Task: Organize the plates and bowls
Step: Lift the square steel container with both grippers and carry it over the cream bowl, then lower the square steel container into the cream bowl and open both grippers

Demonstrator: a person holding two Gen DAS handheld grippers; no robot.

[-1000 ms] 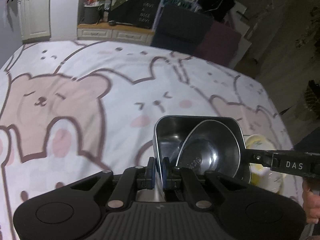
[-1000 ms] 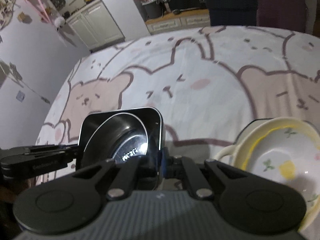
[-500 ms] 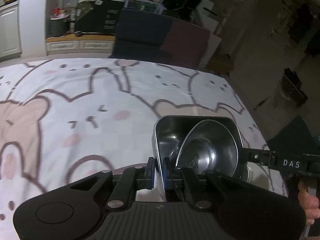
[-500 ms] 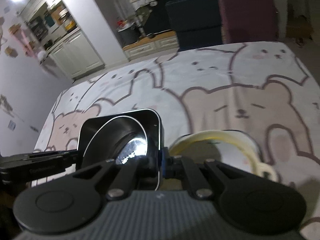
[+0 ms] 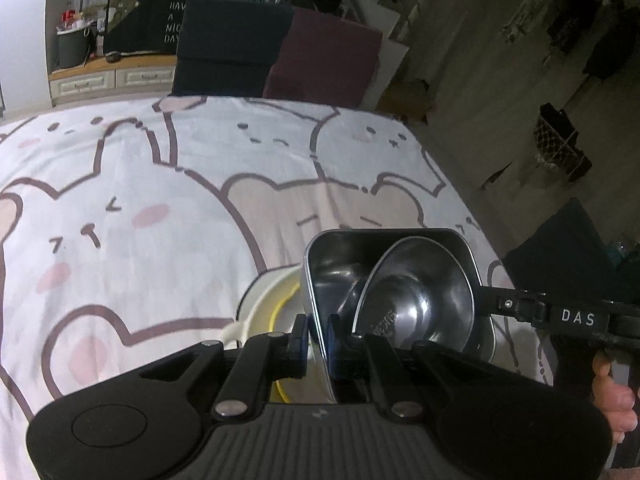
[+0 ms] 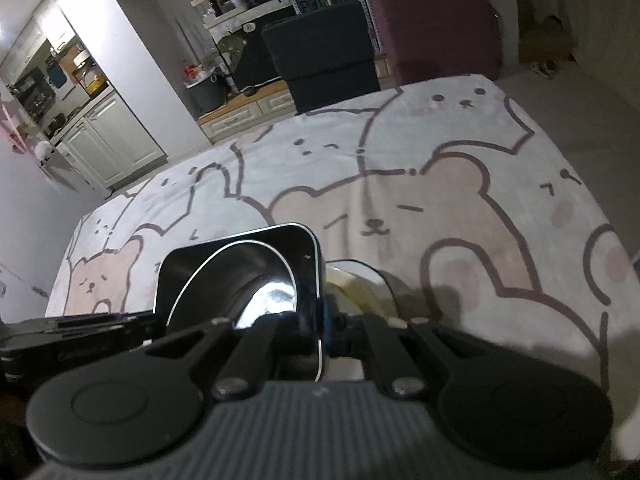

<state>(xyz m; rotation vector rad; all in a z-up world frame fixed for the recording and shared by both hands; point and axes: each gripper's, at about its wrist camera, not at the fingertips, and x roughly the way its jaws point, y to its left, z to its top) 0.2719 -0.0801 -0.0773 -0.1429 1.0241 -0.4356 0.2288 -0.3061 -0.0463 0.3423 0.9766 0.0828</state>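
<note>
Steel tray [image 5: 384, 256] hangs between your two grippers, above the bear-print cloth [image 5: 160, 200] — your left gripper [image 5: 316, 334] is pinched shut on the tray's left wall, and your right gripper [image 6: 320, 320] is clamped tight on its right wall. Inside the tray a round steel bowl [image 5: 416, 300] leans tilted against the wall. Just beneath the tray, on the cloth, sits a cream bowl with a yellow rim [image 5: 272, 304] — half hidden by the tray.
</note>
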